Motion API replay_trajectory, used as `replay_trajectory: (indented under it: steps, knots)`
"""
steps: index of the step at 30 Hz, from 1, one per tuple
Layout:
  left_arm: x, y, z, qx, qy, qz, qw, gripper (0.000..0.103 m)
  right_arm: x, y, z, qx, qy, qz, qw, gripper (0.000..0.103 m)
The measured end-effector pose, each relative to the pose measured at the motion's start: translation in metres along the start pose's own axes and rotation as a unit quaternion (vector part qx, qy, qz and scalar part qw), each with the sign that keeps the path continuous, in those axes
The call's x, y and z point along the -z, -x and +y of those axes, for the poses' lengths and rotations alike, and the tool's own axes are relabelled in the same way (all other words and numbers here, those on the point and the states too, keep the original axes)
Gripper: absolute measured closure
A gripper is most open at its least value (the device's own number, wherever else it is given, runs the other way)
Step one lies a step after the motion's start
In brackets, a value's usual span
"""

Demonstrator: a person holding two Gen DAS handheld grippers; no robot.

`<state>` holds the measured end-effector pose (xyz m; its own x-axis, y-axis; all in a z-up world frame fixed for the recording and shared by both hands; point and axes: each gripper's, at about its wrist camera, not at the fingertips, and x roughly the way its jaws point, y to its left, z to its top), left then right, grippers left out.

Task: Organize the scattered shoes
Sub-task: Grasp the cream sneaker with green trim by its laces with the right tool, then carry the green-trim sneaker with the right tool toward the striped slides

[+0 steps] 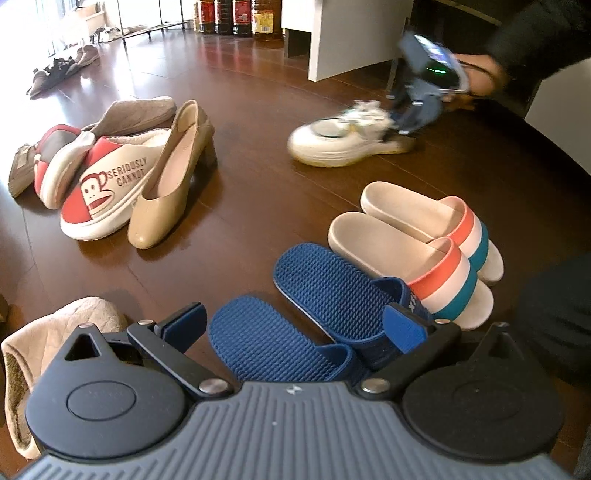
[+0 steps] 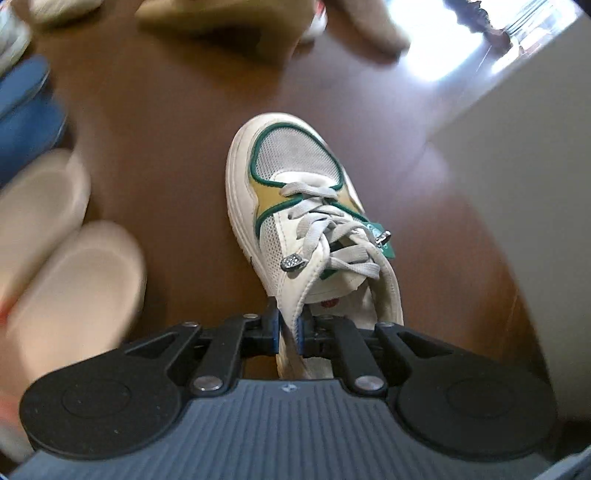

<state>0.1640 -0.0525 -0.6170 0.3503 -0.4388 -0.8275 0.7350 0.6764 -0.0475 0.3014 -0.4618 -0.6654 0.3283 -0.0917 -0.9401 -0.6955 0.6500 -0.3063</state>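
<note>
On dark wood floor (image 1: 240, 92), right gripper (image 2: 290, 328) is clamped on collar edge of white sneaker (image 2: 295, 206) with green trim, sneaker near white cabinet (image 1: 351, 33). Left gripper (image 1: 295, 321) has jaws spread wide, nothing between pads, hovering over blue slides (image 1: 325, 291). Striped slides (image 1: 417, 240) sit paired just beside them; monkey slipper (image 1: 107, 188) and beige flat (image 1: 170, 177) touch, well apart to the side.

A dark brown wooden floor (image 1: 251, 110) carries blue slippers (image 1: 295, 321) nearest, striped slides (image 1: 417, 240) just right of them, a heap with a tan pump (image 1: 170, 177) and monkey-print slipper (image 1: 107, 192) at left, a white sneaker (image 1: 343, 142) farther right, and bottles (image 1: 240, 16) far back.
</note>
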Motion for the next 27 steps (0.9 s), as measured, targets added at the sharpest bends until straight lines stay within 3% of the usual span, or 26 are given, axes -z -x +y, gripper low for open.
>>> replay_trajectory:
  steps: [4, 7, 9, 11, 13, 15, 16, 19, 21, 24, 25, 26, 27]
  knots:
    - [-0.009, -0.004, -0.007, 0.014, -0.036, 0.008, 0.9992, 0.001, 0.049, 0.011, 0.008, -0.016, 0.016, 0.032, 0.999, 0.097]
    - [-0.023, -0.003, -0.011, 0.02, -0.059, 0.005, 0.998, 0.001, 0.087, 0.019, 0.025, -0.019, 0.066, 0.056, 0.996, 0.097]
    - [-0.035, -0.001, -0.013, 0.022, -0.071, 0.001, 0.9972, 0.001, 0.1, 0.021, 0.029, -0.018, 0.064, 0.067, 0.996, 0.097]
    - [-0.048, 0.003, -0.014, 0.023, -0.083, 0.0, 0.9963, 0.001, 0.104, 0.022, 0.024, -0.012, 0.017, 0.07, 0.997, 0.095]
    - [-0.062, 0.009, -0.015, 0.022, -0.095, 0.0, 0.9952, 0.001, 0.104, 0.024, 0.018, -0.012, -0.041, 0.07, 0.997, 0.084]
    - [-0.074, 0.018, -0.015, 0.019, -0.097, -0.005, 0.9951, 0.001, 0.103, 0.032, 0.004, -0.032, -0.157, 0.054, 0.986, 0.055]
    - [-0.083, 0.024, -0.015, 0.017, -0.096, -0.008, 0.9952, 0.001, 0.104, 0.035, -0.001, -0.04, -0.195, 0.046, 0.979, 0.052]
    - [-0.102, 0.04, -0.013, 0.013, -0.075, -0.021, 0.9969, 0.001, 0.114, 0.038, -0.028, -0.087, -0.378, 0.013, 0.922, 0.046]
    - [-0.111, 0.048, -0.012, 0.008, -0.066, -0.028, 0.9974, 0.001, 0.134, 0.028, -0.049, -0.121, -0.528, -0.006, 0.841, 0.04]
    - [-0.118, 0.058, -0.016, 0.0, -0.058, -0.041, 0.9975, 0.001, 0.161, 0.019, -0.051, -0.144, -0.639, -0.022, 0.755, 0.04]
    - [-0.119, 0.059, -0.017, -0.002, -0.051, -0.045, 0.9977, 0.001, 0.165, 0.017, -0.052, -0.148, -0.656, -0.029, 0.74, 0.041]
    - [-0.119, 0.059, -0.018, -0.002, -0.044, -0.048, 0.9979, 0.001, 0.162, 0.015, -0.046, -0.146, -0.664, -0.034, 0.732, 0.046]
    - [-0.119, 0.058, -0.018, 0.001, -0.039, -0.049, 0.998, 0.001, 0.161, 0.013, -0.044, -0.148, -0.67, -0.04, 0.727, 0.058]
